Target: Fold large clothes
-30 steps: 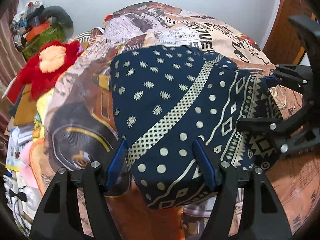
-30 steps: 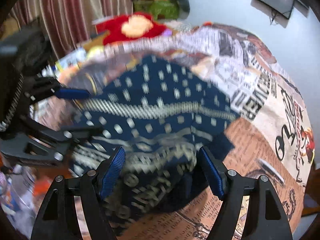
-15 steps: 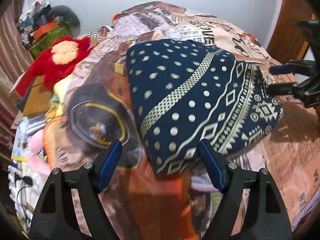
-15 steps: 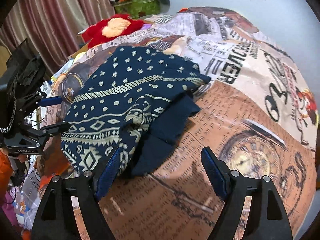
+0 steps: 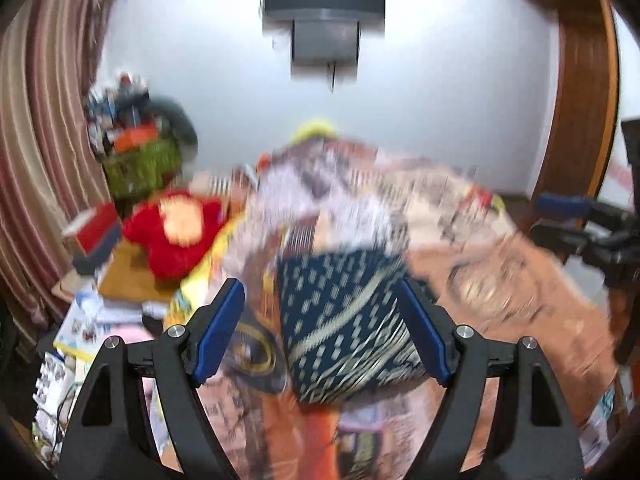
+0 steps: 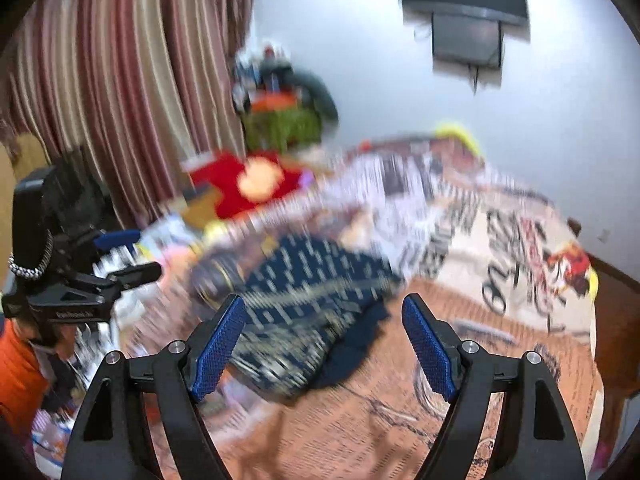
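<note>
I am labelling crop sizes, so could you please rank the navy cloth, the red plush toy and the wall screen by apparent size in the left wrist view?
1. Navy cloth, largest.
2. Red plush toy and wall screen look much alike; blur and differing distances from the camera leave their order unsure.

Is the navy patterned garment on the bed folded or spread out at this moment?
Folded. The navy garment lies as a compact block on the bedspread, though a dark layer sticks out at one edge. Blur hides finer creases.
</note>
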